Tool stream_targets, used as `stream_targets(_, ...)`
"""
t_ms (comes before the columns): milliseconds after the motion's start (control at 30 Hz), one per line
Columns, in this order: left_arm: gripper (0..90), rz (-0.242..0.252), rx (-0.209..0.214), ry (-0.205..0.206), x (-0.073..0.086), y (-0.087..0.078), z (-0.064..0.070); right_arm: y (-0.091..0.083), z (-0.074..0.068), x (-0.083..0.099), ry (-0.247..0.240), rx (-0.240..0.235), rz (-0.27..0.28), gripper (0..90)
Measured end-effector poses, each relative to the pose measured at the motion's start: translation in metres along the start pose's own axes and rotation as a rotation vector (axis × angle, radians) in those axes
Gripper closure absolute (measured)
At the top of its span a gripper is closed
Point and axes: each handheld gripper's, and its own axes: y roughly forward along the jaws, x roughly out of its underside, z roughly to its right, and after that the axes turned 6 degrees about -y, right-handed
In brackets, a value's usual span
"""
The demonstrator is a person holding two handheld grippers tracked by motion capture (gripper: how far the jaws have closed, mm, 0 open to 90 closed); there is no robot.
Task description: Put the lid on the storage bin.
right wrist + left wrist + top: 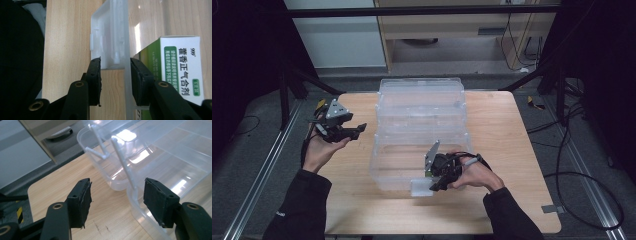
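While right gripper (115, 75) straddles clear storage box (422, 145) latch (110, 37), jaws parted, green-white medicine carton (181, 67) sits inside; left gripper (116, 200) gapes, holding nothing.

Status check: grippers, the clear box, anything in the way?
Left gripper open, off box. Right gripper open, astride latch of clear box. Medicine carton inside, beside jaws.

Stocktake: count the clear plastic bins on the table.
2, as far as shows: near bin at the right gripper, far bin behind it, touching.
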Motion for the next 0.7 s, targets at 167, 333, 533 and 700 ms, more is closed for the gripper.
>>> stream_targets(167,38.6,0.003,0.031,0.046,-0.012,0.001,0.004,0.000,0.000,0.000,-0.001,0.000,0.001,63.7)
stream_targets(333,38.6,0.016,0.060,0.094,-0.026,0.000,0.010,0.000,0.000,0.000,-0.007,0.002,0.000,63.8)
stream_targets(533,38.7,0.016,0.090,0.110,-0.034,0.004,0.012,0.000,-0.001,0.000,-0.006,0.001,0.000,63.8)
stream_targets(700,38.6,0.010,0.107,0.134,-0.039,0.007,0.014,0.000,-0.001,0.000,-0.007,0.000,0.001,63.8)
